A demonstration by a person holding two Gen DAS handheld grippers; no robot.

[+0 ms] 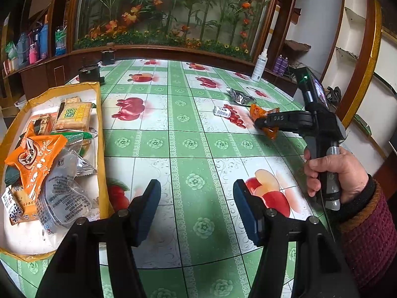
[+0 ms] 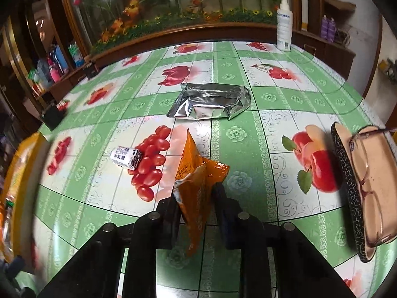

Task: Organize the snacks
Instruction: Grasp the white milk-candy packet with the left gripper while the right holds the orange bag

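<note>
My right gripper [image 2: 196, 198] is shut on an orange snack packet [image 2: 196, 181] and holds it upright just above the table; it also shows in the left wrist view [image 1: 264, 119] at the right. A silver foil packet [image 2: 211, 101] and a small white wrapped candy [image 2: 125, 157] lie on the table beyond it. My left gripper [image 1: 197, 198] is open and empty over the table. A yellow-rimmed tray [image 1: 100, 114] at the left holds several snack packets, with an orange packet [image 1: 34, 159] on top.
The table has a green and fruit-print cloth [image 1: 193, 144]. An open glasses case with glasses [image 2: 367, 186] lies at the right. A white spray bottle [image 2: 284, 24] stands at the far edge. Two dark small objects [image 1: 90, 73] stand behind the tray.
</note>
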